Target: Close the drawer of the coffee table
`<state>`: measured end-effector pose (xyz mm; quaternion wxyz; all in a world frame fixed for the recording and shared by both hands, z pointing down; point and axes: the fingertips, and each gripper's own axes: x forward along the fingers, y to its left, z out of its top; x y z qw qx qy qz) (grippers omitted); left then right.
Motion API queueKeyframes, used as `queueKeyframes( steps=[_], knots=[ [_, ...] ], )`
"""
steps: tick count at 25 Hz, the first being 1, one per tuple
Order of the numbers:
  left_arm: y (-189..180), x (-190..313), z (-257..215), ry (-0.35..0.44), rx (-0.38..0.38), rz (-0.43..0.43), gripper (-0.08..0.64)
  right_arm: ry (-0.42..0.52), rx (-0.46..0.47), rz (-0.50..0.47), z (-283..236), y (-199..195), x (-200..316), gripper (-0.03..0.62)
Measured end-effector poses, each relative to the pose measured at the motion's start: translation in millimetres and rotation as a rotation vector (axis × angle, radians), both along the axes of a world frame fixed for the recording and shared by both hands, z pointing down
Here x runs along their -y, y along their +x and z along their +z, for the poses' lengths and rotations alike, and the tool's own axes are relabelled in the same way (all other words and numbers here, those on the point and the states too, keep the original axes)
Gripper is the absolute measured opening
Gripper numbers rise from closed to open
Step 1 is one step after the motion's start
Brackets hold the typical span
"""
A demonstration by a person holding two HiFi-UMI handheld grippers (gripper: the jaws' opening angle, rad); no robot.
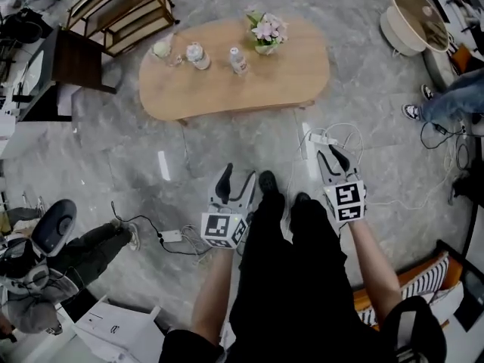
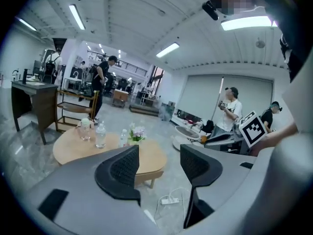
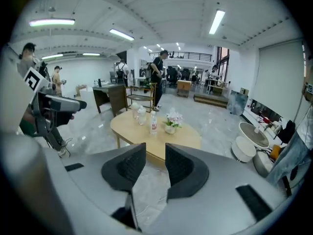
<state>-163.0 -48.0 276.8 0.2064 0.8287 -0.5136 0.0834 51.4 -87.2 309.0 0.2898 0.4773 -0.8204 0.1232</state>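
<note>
Left gripper (image 1: pixel 236 186), right gripper (image 1: pixel 330 157): well short of coffee table (image 1: pixel 227 82) near edge, bare floor (image 1: pixel 219 146) between. Jaws released, empty; left wider.

Grey marble floor (image 1: pixel 113 150), ceiling strip lights (image 3: pixel 217 21), dark desk (image 1: pixel 76 63)

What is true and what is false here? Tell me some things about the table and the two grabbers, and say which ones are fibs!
1. Pink flowers stand on the coffee table. True.
2. The left gripper holds a bottle. False: its fingers are apart, with nothing between them.
3. The right gripper is touching the table. False: it is up in the air, well away from the table.
4. A bottle stands upright on the table. True.
5. The table top is black. False: it is light wood.
</note>
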Motion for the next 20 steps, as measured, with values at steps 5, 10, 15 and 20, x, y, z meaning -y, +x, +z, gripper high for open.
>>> queueKeyframes(
  steps=[5, 10, 15, 20],
  knots=[
    [35.0, -51.3, -57.4, 0.050, 0.016, 0.027, 0.214, 0.042, 0.142, -0.024, -71.1, 2.9, -59.0, 0.106],
    [73.5, -97.5, -101.8, 0.116, 0.032, 0.024, 0.091, 0.109, 0.237, -0.109, -121.2, 14.7, -109.7, 0.093],
    [126.2, -149.1, -127.8, 0.143, 0.006, 0.037, 0.014, 0.157, 0.312, -0.118, -157.5, 55.1, -162.0, 0.023],
    [154.5, -190.7, -155.5, 0.192, -0.028, 0.029, 0.014, 0.211, 0.348, -0.192, -180.4, 76.8, -207.5, 0.014]
  ],
)
